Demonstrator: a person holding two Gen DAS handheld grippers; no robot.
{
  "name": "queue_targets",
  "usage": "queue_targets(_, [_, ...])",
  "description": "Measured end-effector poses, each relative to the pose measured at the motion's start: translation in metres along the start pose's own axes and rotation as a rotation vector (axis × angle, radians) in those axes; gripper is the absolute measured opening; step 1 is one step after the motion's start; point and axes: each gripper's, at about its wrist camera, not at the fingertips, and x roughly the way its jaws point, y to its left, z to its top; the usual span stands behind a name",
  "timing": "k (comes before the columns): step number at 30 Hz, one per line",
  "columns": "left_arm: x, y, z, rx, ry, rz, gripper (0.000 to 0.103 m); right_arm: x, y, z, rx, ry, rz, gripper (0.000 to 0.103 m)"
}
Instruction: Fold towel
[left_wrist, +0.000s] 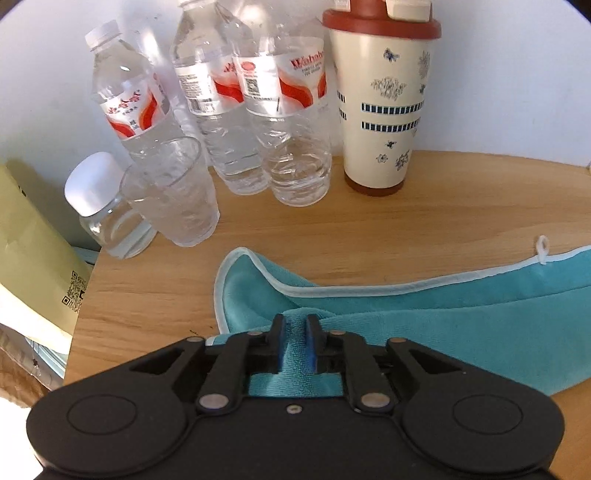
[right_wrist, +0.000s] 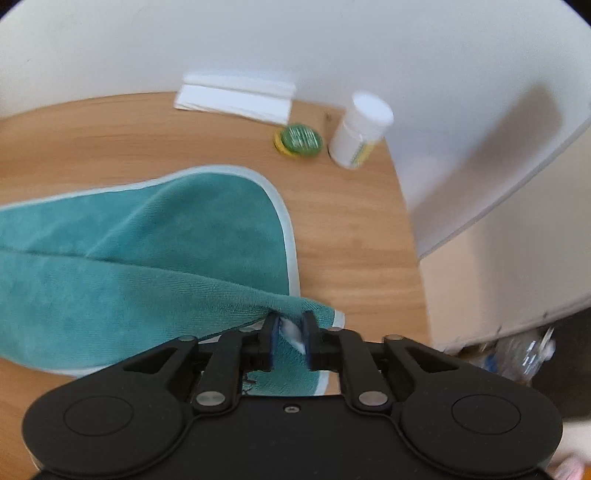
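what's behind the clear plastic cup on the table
Directly behind the clear plastic cup stand water bottles against the white wall. The nearest bottle's base shows only blurrily through the cup, so its bottom cannot be made out.

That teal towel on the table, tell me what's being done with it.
A person is folding the teal towel with two handheld grippers. The left gripper pinches one near corner between its fingers and the right gripper pinches the other. The cloth is lifted at both ends, while its far edge lies on the wooden table. Water bottles and a patterned cup stand behind.
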Motion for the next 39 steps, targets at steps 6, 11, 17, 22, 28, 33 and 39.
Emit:
queue_targets(6, [-0.037, -0.024, -0.048, 0.197, 0.008, -0.139, 0.035, -0.026, 0.011, -0.016, -0.141, -0.035, 0.092, 0.036])
queue_targets(11, [-0.037, -0.051, -0.088, 0.347, 0.034, -0.181, 0.035, -0.021, 0.021, -0.013, -0.073, -0.004, 0.196, 0.036])
queue_targets(17, [-0.012, -0.061, -0.096, 0.420, 0.043, -0.156, 0.035, -0.012, 0.036, -0.006, -0.143, 0.020, 0.187, 0.036])
queue_targets(22, [-0.002, -0.060, -0.087, 0.393, 0.030, -0.170, 0.035, -0.009, 0.008, -0.005, 0.049, 0.047, 0.211, 0.036])
queue_targets(28, [-0.001, -0.064, -0.087, 0.413, 0.014, -0.184, 0.015, -0.001, -0.023, -0.016, 0.281, 0.074, 0.269, 0.036])
queue_targets(33, [-0.001, -0.057, -0.082, 0.338, 0.056, -0.207, 0.019, 0.011, -0.024, -0.011, 0.422, 0.096, 0.325, 0.036])
queue_targets(39, [-0.002, -0.045, -0.072, 0.252, 0.056, -0.215, 0.021, 0.023, -0.020, -0.010, 0.530, 0.134, 0.333, 0.036])
